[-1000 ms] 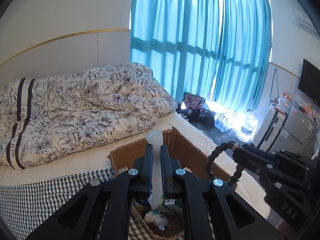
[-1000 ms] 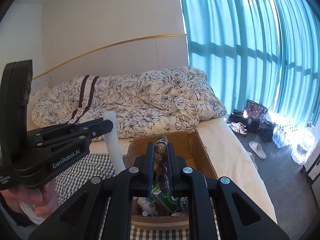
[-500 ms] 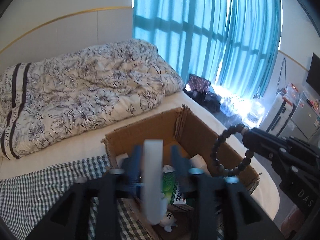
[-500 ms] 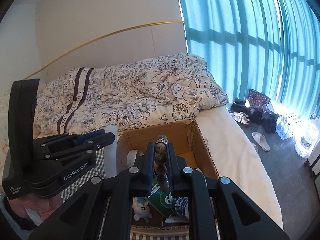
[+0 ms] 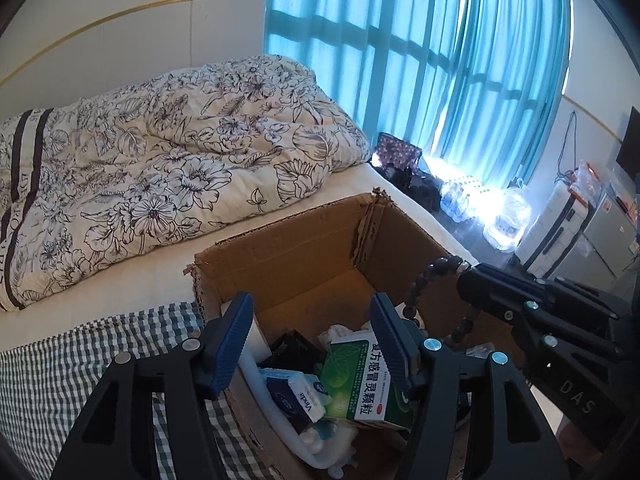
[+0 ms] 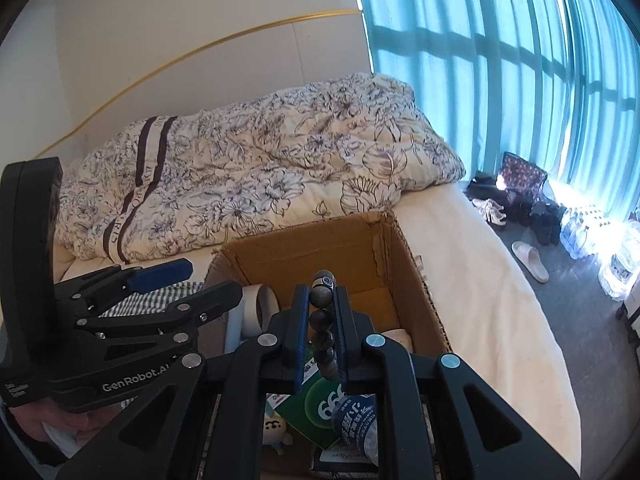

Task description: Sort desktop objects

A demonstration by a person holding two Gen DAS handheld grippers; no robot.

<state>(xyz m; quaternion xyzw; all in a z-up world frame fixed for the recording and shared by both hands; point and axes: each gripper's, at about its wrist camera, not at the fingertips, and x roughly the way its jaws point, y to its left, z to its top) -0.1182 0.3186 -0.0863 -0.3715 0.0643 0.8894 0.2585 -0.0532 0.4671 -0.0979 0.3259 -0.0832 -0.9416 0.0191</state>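
An open cardboard box [image 5: 280,242] [image 6: 304,240] stands on the bed. My left gripper [image 5: 310,312] [image 6: 212,278] hangs over its near left corner, its jaws opening with nothing between them. A long white tube [image 5: 256,364] [image 6: 256,304] lies free inside against the left wall. My right gripper [image 6: 321,294] [image 5: 466,280] is over the box's right side, shut on a dark bead bracelet [image 6: 322,320] [image 5: 416,292] that loops below its tips. In the box lie a green medicine carton [image 5: 360,376], a tissue pack [image 5: 296,396], a small plush toy [image 6: 276,432] and a bottle [image 6: 356,416].
A floral duvet [image 5: 160,152] is heaped behind the box. A checked cloth [image 5: 80,360] covers the bed at near left. To the right the mattress edge drops to a floor with slippers [image 6: 530,258], water bottles [image 5: 464,196] and a suitcase [image 5: 556,224]. Teal curtains [image 5: 420,60] hang behind.
My left gripper opened and the white tube dropped from it into the box. Both grippers sank closer to the box; the right one kept the bracelet.
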